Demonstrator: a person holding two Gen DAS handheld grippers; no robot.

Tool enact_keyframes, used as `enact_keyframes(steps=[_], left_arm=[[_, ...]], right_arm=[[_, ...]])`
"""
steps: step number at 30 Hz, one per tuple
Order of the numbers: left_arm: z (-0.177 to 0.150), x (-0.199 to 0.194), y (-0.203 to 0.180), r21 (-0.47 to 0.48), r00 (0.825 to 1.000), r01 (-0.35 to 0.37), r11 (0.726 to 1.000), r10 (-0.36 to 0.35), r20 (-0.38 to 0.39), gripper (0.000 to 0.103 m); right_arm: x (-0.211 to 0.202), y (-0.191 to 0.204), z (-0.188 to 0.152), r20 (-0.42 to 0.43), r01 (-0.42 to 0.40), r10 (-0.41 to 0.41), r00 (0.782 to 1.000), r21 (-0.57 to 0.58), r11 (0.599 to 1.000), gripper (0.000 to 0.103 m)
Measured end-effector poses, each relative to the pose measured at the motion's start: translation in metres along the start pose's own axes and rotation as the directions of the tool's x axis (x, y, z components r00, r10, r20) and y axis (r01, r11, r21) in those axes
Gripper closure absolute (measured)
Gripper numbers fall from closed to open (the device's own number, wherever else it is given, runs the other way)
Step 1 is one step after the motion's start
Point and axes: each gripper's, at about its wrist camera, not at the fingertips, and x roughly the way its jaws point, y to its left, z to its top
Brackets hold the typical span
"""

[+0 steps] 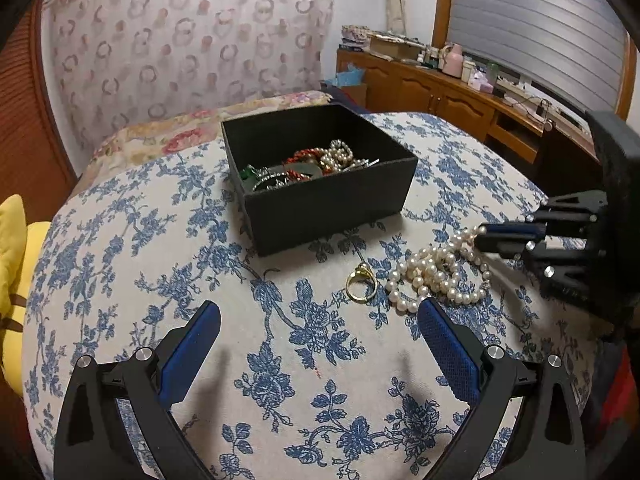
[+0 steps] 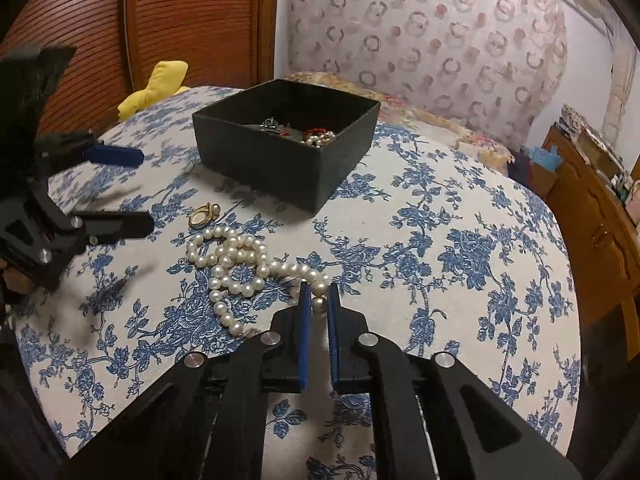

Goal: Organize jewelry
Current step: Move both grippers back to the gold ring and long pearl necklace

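Note:
A pearl necklace (image 1: pixel 436 276) lies heaped on the blue-flowered cloth; it also shows in the right wrist view (image 2: pixel 236 264). My right gripper (image 2: pixel 319 294) is shut on one end of the pearl necklace, its tips low on the cloth. A gold ring (image 1: pixel 360 286) lies left of the pearls, seen also in the right wrist view (image 2: pixel 204 215). My left gripper (image 1: pixel 318 312) is open and empty, just short of the ring. A black box (image 1: pixel 320 204) holding mixed jewelry stands behind them; it also shows in the right wrist view (image 2: pixel 288 160).
The cloth-covered table (image 1: pixel 200 280) is round and drops off at its edges. A yellow cushion (image 1: pixel 12 264) lies at the left. A wooden sideboard (image 1: pixel 440 96) with clutter stands at the back right. A flowered chair back (image 1: pixel 192 40) rises behind the box.

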Motion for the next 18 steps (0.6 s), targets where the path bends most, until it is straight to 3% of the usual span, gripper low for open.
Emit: enact_keyframes(steps=[5,11,15,18], left_arm=[[0.0,0.005,-0.004,0.008,1.0,0.004,1.0,-0.003,-0.014,0.008],[0.005,0.011,-0.012,0.035,0.999,0.022,0.999,-0.021,-0.027,0.008],[0.008,0.014,-0.016,0.041,0.998,0.049,0.998,-0.047,-0.038,0.034],[0.011,0.018,-0.017,0.041,0.997,0.064,0.997,-0.062,-0.05,0.046]], right_arm=[[-0.003,-0.006,-0.001,0.021,0.005,-0.005,1.0,0.01,1.0,0.094],[-0.029,-0.012,0.005,0.105,0.011,-0.015,0.994,0.033,0.999,0.094],[-0.041,-0.018,0.01,0.14,0.027,-0.033,0.99,0.044,0.999,0.094],[-0.05,-0.025,0.013,0.164,0.042,-0.051,0.985,0.057,0.997,0.094]])
